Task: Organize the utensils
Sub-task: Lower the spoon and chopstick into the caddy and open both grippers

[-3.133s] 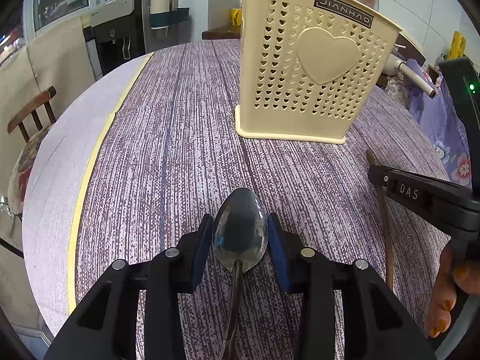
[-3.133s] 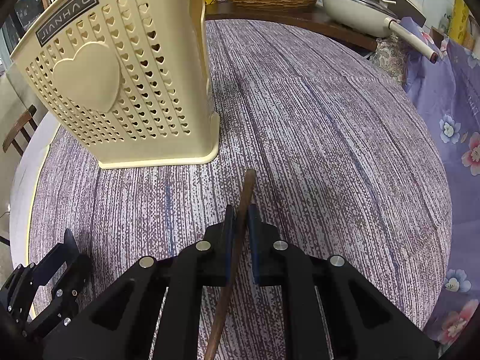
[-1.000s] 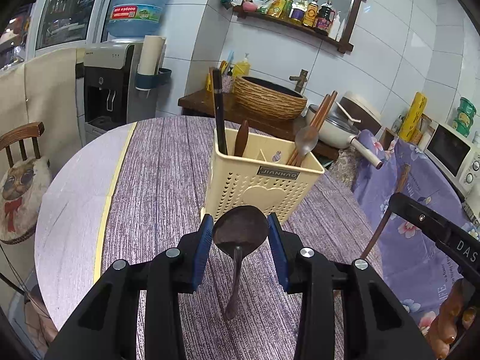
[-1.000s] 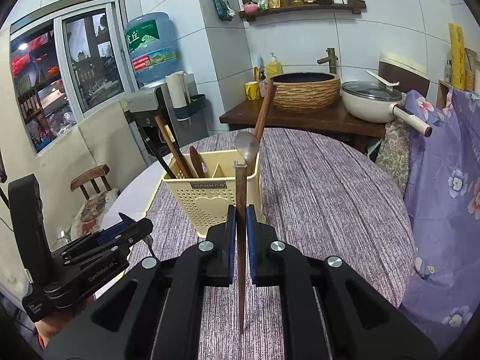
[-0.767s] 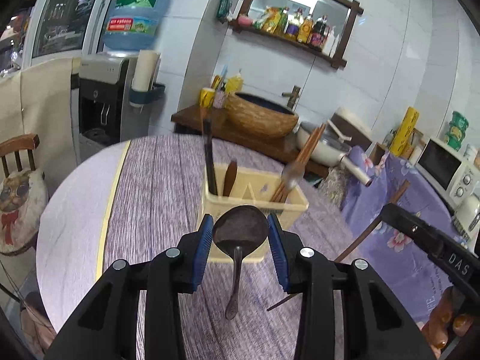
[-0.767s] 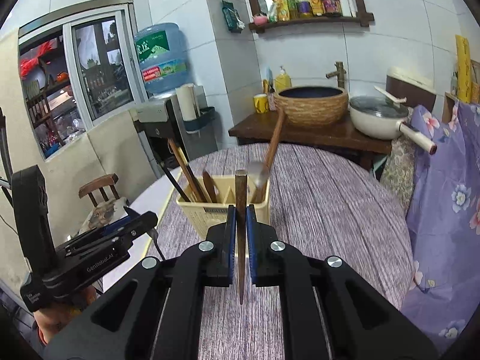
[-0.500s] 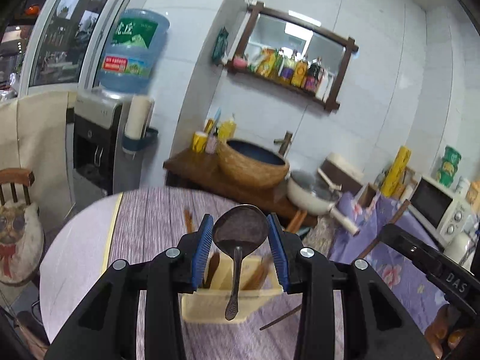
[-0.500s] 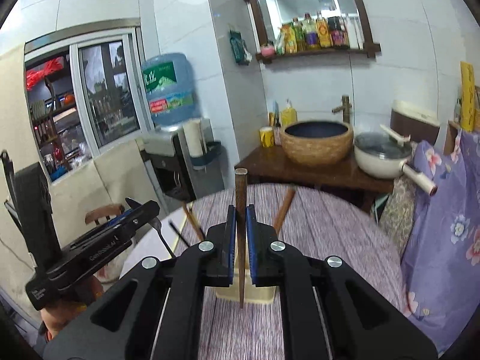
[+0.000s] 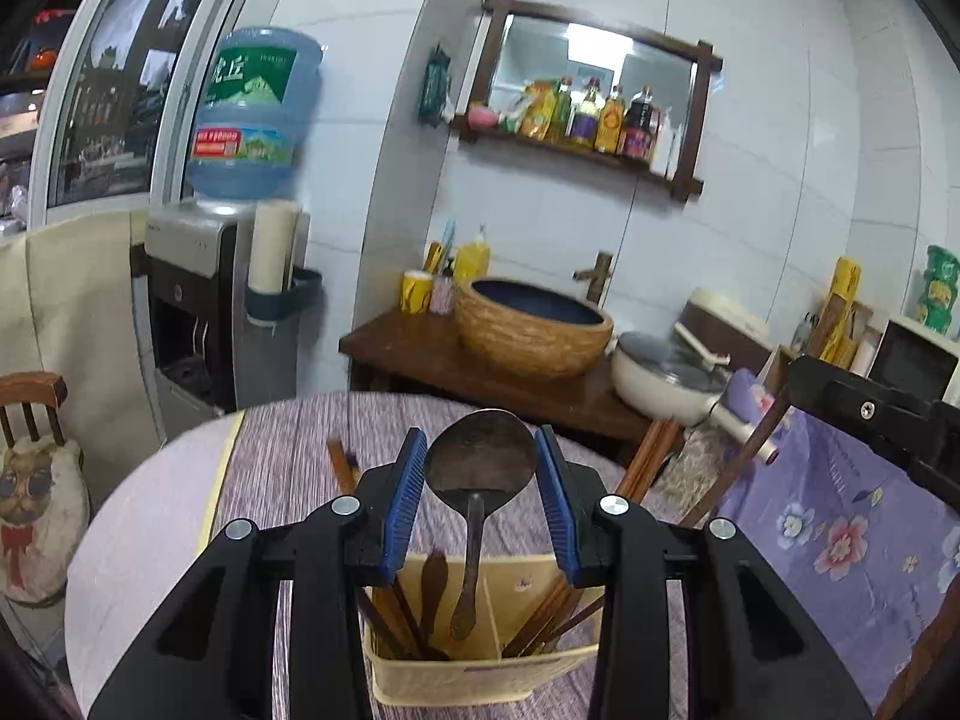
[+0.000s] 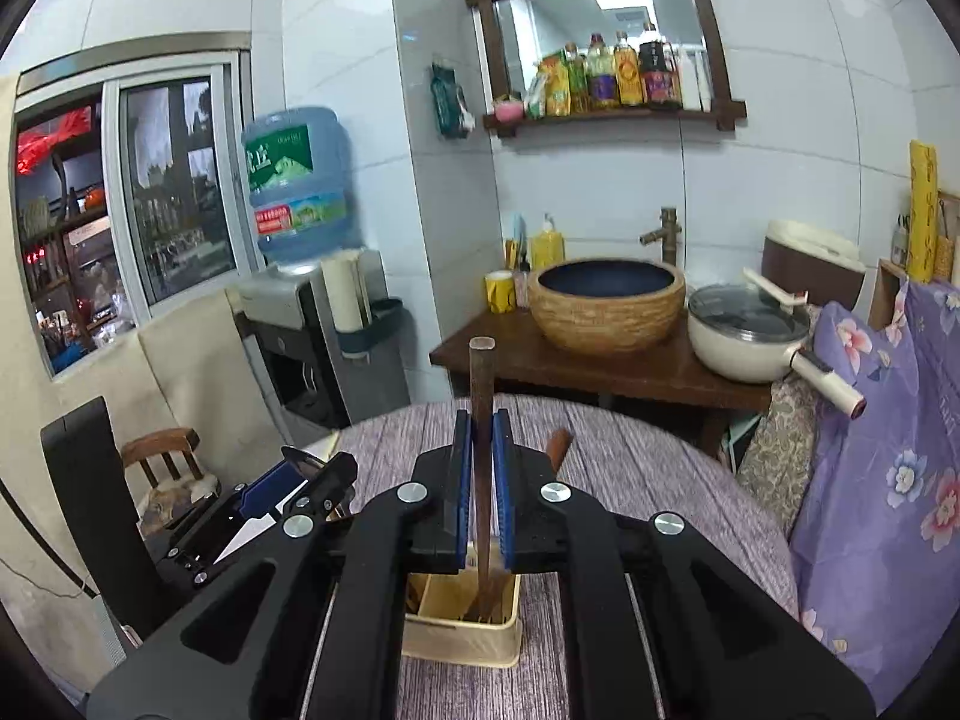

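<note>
Steel spoon (image 9: 480, 462) pinched by its bowl between the blue pads (image 9: 405, 498) of the left claw (image 9: 480, 501), centre of the left wrist view. Handle hanging straight down, tip poised over the middle compartment of the cream utensil holder (image 9: 480, 681) at bottom centre — held upright, presumably so it drops in cleanly. Dark wooden pieces already standing in the holder's left cell, chopsticks (image 9: 549, 612) leaning in the right one. Striped tabletop (image 9: 282, 450) beneath; basket basin and a lidded pan on the counter behind.

Over to the right wrist view: right claw (image 10: 482, 480) pressed tight on a wooden stick (image 10: 482, 384), likely a chopstick, gripped mid-length and vertical. Lower end dipping toward the right-hand cell of the utensil holder (image 10: 459, 639) at bottom centre; contact with the bottom not clear. Left claw (image 10: 294, 477) visible at lower left, spoon edge glinting. Both pieces lined up above their slots, release looking like the next call; risk of a tilt snagging the divider.
</note>
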`<act>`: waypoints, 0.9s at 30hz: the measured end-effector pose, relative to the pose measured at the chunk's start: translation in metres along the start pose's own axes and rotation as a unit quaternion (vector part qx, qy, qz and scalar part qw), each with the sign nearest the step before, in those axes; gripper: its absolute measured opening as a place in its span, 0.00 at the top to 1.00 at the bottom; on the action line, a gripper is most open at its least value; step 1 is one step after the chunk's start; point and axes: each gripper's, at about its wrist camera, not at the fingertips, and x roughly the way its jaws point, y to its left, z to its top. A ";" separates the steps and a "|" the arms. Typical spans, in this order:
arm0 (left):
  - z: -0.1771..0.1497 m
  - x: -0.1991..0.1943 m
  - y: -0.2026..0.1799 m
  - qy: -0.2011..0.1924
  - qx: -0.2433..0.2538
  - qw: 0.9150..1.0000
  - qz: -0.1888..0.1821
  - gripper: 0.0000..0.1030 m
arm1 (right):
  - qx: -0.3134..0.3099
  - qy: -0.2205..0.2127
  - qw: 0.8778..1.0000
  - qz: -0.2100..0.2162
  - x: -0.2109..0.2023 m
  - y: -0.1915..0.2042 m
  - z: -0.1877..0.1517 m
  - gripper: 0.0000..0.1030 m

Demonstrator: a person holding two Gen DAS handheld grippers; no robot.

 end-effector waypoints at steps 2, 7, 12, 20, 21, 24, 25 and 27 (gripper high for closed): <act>-0.012 0.004 0.002 0.012 0.000 1.000 -0.001 0.64 | 0.000 0.011 1.000 -0.001 0.008 -0.002 -0.010 0.92; -0.031 0.015 0.005 0.039 0.005 0.999 0.005 0.64 | 0.006 0.039 0.999 -0.001 0.029 -0.008 -0.035 0.92; -0.046 0.024 0.009 0.060 0.016 0.998 0.014 0.64 | 0.011 0.047 0.999 -0.006 0.038 -0.012 -0.051 0.92; -0.058 0.030 0.013 0.079 0.016 0.997 0.015 0.64 | 0.013 0.043 0.999 -0.002 0.037 -0.015 -0.053 0.92; -0.059 0.029 0.012 0.078 0.018 0.997 0.017 0.63 | 0.014 0.042 0.999 -0.002 0.037 -0.015 -0.053 0.92; -0.060 0.022 0.012 0.074 0.023 0.997 0.013 0.48 | 0.016 0.041 0.999 0.005 0.036 -0.019 -0.055 0.80; -0.061 0.018 0.012 0.068 0.021 0.997 0.010 0.45 | 0.015 0.039 0.999 0.006 0.035 -0.019 -0.056 0.72; -0.062 0.007 0.013 0.060 0.016 0.998 0.004 0.41 | 0.013 0.023 1.000 0.008 0.027 -0.020 -0.057 0.42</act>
